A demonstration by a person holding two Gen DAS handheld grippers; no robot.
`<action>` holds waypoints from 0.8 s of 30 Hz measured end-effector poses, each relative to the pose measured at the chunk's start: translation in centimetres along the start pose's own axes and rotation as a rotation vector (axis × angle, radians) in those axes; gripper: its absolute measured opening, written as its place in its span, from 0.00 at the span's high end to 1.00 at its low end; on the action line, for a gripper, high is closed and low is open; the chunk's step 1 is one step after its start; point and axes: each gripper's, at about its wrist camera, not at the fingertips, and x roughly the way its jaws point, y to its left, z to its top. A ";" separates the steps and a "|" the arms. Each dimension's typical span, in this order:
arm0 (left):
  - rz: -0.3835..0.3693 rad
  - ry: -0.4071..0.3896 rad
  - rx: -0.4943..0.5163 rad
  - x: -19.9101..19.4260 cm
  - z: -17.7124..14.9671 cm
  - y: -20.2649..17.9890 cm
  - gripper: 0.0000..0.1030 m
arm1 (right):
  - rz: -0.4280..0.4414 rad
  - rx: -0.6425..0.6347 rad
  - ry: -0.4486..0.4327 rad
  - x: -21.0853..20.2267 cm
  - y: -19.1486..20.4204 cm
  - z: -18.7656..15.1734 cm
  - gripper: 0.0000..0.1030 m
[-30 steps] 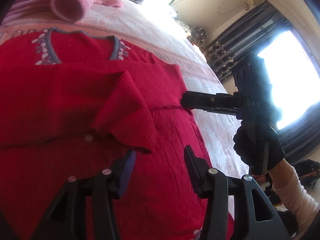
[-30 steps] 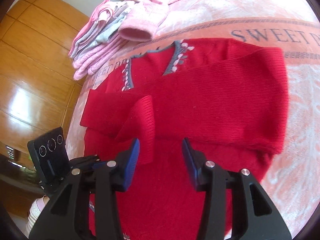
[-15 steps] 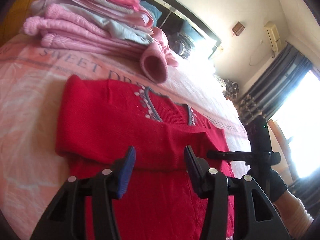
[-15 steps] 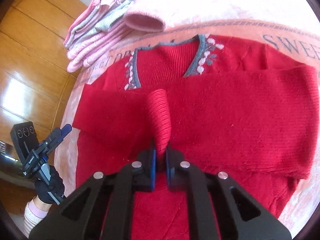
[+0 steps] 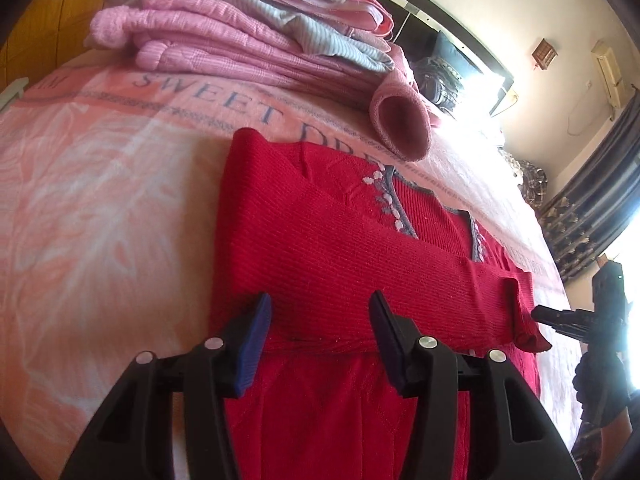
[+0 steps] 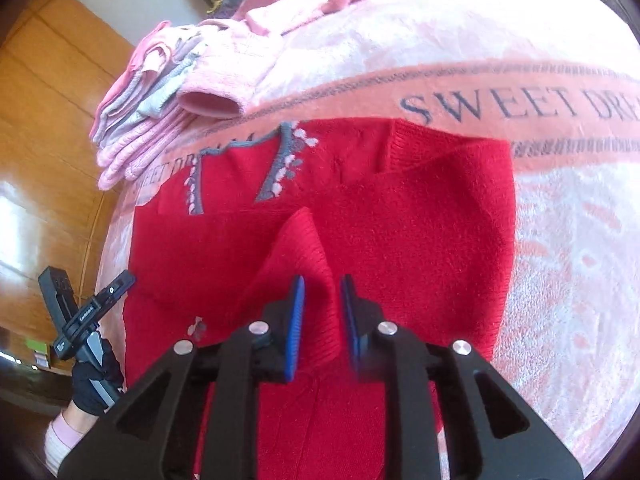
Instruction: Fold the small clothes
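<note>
A red knit sweater [image 5: 340, 260] with a grey V-neck [image 6: 280, 160] lies flat on the bed, one sleeve folded across its chest. In the right wrist view my right gripper [image 6: 322, 312] is narrowly shut on that sleeve's ribbed cuff [image 6: 304, 264], which tents up between the blue pads. In the left wrist view the same cuff [image 5: 528, 338] sits at the sweater's right edge, by the right gripper's tip [image 5: 538, 314]. My left gripper [image 5: 320, 332] hangs open just above the folded sleeve's lower edge, holding nothing. It also shows at the sweater's left edge [image 6: 128, 278].
A stack of folded pink and grey clothes [image 5: 240, 40] sits at the head of the pink "SWEET DREAM" bedspread [image 5: 100, 200]. A loose pink sleeve [image 5: 400, 120] lies just beyond the collar. A wooden floor [image 6: 40, 100] lies past the bed edge, and dark curtains [image 5: 592, 216] hang by a bright window.
A second ago the right gripper was open; it closed on the cuff, and its jaws now stand slightly wider. The open left gripper swung from the sweater's right side to its left.
</note>
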 end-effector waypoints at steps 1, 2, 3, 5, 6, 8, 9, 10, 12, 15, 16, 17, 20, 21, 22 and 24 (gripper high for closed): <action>-0.016 -0.017 0.011 -0.5 0.1 -0.6 0.49 | 0.013 -0.036 0.003 -0.1 1.0 0.0 0.75; -0.023 -0.021 0.028 -0.7 0.2 -1.2 0.49 | 0.023 -0.073 0.009 -0.2 2.1 -0.1 0.70; -0.025 -0.016 0.046 -0.7 0.3 -1.9 0.49 | 0.021 -0.123 0.018 0.0 3.4 -0.3 0.64; -0.039 -0.006 0.060 -0.3 0.3 -2.8 0.48 | -0.021 -0.220 0.041 0.9 5.9 -0.9 0.51; -0.040 0.004 0.060 0.0 0.2 -3.2 0.48 | -0.058 -0.269 0.052 1.5 6.9 -1.3 0.40; -0.033 0.023 0.061 0.8 0.1 -3.4 0.48 | -0.150 -0.354 0.062 2.8 8.6 -1.9 0.36; -0.029 0.032 0.057 1.2 0.0 -3.4 0.48 | -0.182 -0.385 0.075 3.6 9.1 -2.2 0.36; -0.024 0.041 0.049 1.6 -0.1 -3.3 0.48 | -0.203 -0.402 0.087 4.4 9.4 -2.4 0.36; -0.019 0.059 0.021 2.3 -0.3 -2.8 0.48 | -0.272 -0.407 0.119 6.1 9.3 -2.4 0.38; -0.029 0.055 -0.012 2.5 -0.4 -2.2 0.48 | -0.326 -0.417 0.124 7.1 8.4 -2.3 0.59; -0.030 0.057 -0.011 2.5 -0.4 -2.2 0.48 | -0.324 -0.414 0.119 6.8 8.1 -2.2 0.63; -0.027 0.059 -0.006 2.5 -0.4 -2.3 0.48 | -0.303 -0.399 0.116 6.3 7.6 -1.9 0.74; -0.020 0.059 0.004 2.6 -0.4 -2.4 0.47 | -0.213 -0.302 0.083 4.4 5.8 -0.8 0.91; -0.018 0.057 0.005 2.6 -0.5 -2.4 0.47 | -0.196 -0.266 0.070 3.7 5.0 -0.2 0.91; -0.015 0.055 0.006 2.7 -0.5 -2.4 0.47 | -0.178 -0.225 0.057 3.0 4.0 0.3 0.91; -0.010 0.053 0.011 2.7 -0.6 -2.6 0.47 | -0.176 -0.138 0.025 1.6 1.7 1.1 0.89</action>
